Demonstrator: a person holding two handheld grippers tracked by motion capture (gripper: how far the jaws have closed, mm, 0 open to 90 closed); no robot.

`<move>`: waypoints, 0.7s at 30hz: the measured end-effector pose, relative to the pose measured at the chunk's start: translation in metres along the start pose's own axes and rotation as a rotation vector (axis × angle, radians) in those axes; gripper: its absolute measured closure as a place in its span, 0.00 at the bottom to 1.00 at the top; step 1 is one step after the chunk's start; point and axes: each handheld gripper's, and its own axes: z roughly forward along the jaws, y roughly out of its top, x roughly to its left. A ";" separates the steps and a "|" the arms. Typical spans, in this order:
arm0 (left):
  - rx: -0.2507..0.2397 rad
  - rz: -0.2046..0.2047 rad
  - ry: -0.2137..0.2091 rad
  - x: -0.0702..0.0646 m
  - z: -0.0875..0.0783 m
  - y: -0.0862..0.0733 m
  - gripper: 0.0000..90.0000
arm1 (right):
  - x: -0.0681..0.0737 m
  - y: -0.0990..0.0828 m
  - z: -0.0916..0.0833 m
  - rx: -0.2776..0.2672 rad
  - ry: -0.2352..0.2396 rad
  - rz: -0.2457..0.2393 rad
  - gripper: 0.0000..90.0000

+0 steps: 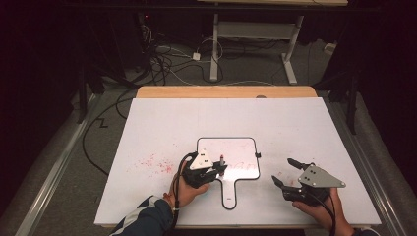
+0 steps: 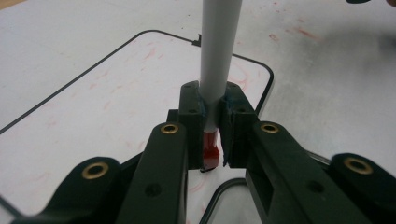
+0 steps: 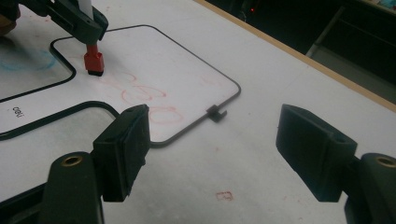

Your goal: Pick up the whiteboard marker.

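Right gripper (image 1: 283, 172): nearest the person, at the right of the bench in the high view; its jaws stand wide apart with nothing between them, only bare sheet below. It rests beside the small whiteboard's right edge, well apart from the marker.
Right hand (image 1: 322, 209): wraps the gripper's body from below, at the near edge of the bench.
Left gripper (image 1: 220, 168): clamped tight on the marker, its pads pressing the barrel from both sides, as the left gripper view shows close up; it hovers over the lower part of the small whiteboard.
Left hand (image 1: 184, 189): holds that gripper from the near side, a striped sleeve behind it.
Marker (image 2: 218, 56): a grey-white barrel with a red end pointing down; the red end sits at or just above the whiteboard's surface, and contact cannot be told.
Small whiteboard (image 1: 243, 147): black-rimmed, with a handle toward the person, lying flat mid-bench; red loops of writing are on its face next to the marker's end.
Clip (image 3: 216, 113): a small black tab on the board's right rim.
Bench (image 1: 305, 123): covered by a big white sheet with red smudges left of the board.
Floor beyond (image 1: 172, 59): cables and a white table frame.
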 end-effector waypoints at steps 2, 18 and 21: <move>0.013 0.009 0.015 0.002 -0.004 -0.001 0.88 | 0.000 0.000 0.000 0.002 0.002 -0.003 0.30; 0.015 -0.053 0.075 0.004 -0.025 -0.015 0.87 | 0.004 0.000 0.006 0.015 0.015 -0.026 0.30; 0.015 -0.034 0.060 -0.004 -0.019 -0.012 0.87 | 0.004 -0.001 0.005 0.019 0.014 -0.026 0.30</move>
